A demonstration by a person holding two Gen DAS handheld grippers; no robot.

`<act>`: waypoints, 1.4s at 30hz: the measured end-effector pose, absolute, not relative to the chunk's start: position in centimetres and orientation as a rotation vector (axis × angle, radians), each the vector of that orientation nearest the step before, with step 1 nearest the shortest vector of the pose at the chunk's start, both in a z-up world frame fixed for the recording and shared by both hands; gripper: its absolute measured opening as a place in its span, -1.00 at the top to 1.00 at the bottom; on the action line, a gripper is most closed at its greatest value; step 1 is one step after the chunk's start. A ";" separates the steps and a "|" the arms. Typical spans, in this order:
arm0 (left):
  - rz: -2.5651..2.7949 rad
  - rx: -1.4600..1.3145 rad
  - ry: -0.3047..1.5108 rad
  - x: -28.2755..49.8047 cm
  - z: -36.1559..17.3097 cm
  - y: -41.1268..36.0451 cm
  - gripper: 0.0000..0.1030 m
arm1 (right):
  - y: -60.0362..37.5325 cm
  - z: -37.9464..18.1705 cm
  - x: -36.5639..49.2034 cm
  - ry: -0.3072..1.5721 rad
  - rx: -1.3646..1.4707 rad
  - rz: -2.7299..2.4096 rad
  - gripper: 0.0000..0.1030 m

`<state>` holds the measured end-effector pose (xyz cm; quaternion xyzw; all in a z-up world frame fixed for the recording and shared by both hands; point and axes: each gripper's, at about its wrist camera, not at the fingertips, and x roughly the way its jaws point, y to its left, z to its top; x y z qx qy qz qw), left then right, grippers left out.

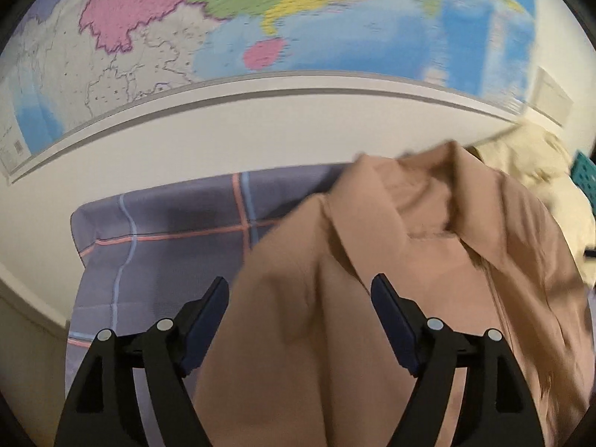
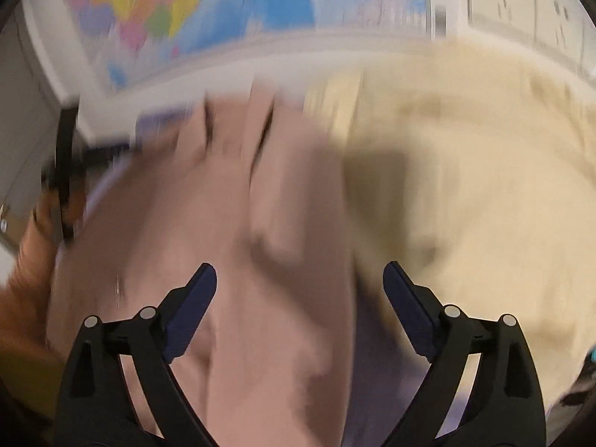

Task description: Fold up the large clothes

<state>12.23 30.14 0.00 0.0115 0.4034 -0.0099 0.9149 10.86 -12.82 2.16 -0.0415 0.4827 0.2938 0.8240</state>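
Note:
A tan-pink garment (image 1: 428, 260) lies rumpled on a purple plaid sheet (image 1: 167, 238), its collar end bunched toward the wall. My left gripper (image 1: 300, 290) is open above the garment's left part, and the pads press on nothing. In the blurred right wrist view the same garment (image 2: 223, 242) fills the left and middle. My right gripper (image 2: 300, 279) is open over its right edge, where it meets a cream garment (image 2: 465, 186). The cream garment (image 1: 540, 164) also shows at the far right in the left wrist view.
A coloured wall map (image 1: 260, 29) hangs above a white wall behind the bed. A teal crate (image 1: 585, 178) peeks in at the right edge. In the right wrist view the other gripper (image 2: 65, 171) and a hand (image 2: 33, 253) holding it show at the left.

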 end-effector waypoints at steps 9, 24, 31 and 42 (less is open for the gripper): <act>-0.032 0.031 0.827 9.6 -0.3 30.0 -0.51 | -18.6 0.6 7.1 1.079 -0.009 0.519 0.96; -0.064 -0.036 0.910 0.0 -2.6 38.5 -0.56 | -26.3 0.0 9.2 1.012 0.126 0.292 -0.45; -0.269 -0.084 0.964 -3.9 -4.5 37.3 -0.67 | -27.5 -2.7 3.5 1.052 0.276 0.416 -0.58; 0.034 -0.049 0.817 -2.9 2.8 40.8 0.94 | -29.5 3.3 2.3 0.915 0.166 0.329 0.94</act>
